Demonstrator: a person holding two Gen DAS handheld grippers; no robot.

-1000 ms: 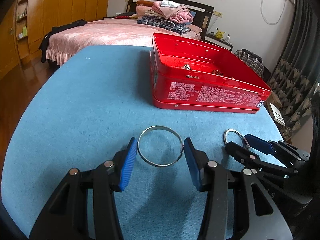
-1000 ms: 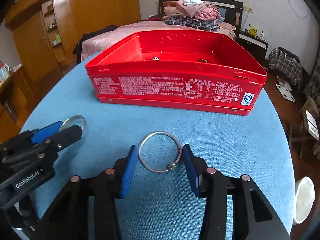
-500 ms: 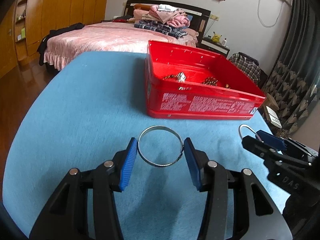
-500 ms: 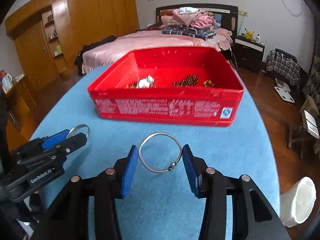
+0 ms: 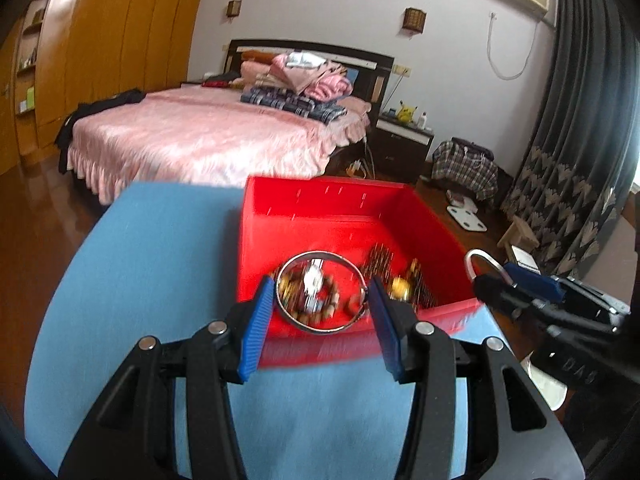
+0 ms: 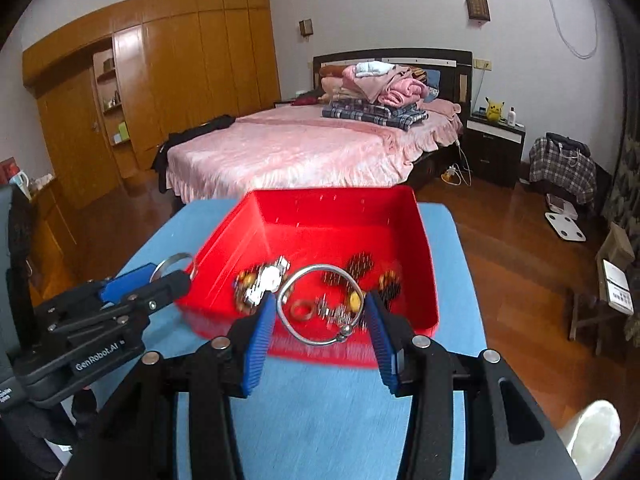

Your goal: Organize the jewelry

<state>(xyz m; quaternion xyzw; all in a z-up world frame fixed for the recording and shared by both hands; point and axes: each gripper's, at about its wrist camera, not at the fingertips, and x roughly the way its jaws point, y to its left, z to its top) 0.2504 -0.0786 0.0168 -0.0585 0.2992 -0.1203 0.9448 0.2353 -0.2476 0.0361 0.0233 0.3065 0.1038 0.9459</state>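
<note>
Grippers both loaded: left gripper (image 5: 322, 298) has its blue fingers (image 5: 256, 328) pinching a plain silver bangle (image 5: 320, 292) across its width, held flat above the near left part of the red tin (image 5: 320, 208). Right gripper (image 6: 320, 306) has its fingers (image 6: 380, 336) clamped the same way on a second silver bangle with a small bead clasp (image 6: 320, 304), hanging over the near edge of the tin, right of centre. Neither bangle touches the tin floor as far as I can tell; near rim is motion-blurred in both views. Tin sits open on the blue bench (image 5: 160, 260), toward its far right side. Inside the tin: a loose pile of jewelry (image 6: 264, 280), including beaded bracelets, a silver watch-like piece, dark beaded bits and a yellow bead, all blurred, so details are unclear. Each gripper shows in the other's camera, side by side and apart, both at the tin's near edge. Background: pink bed (image 6: 304, 148) with folded clothes stacked at the headboard, wooden wardrobe (image 6: 160, 80) along the left wall, wood floor.
</note>
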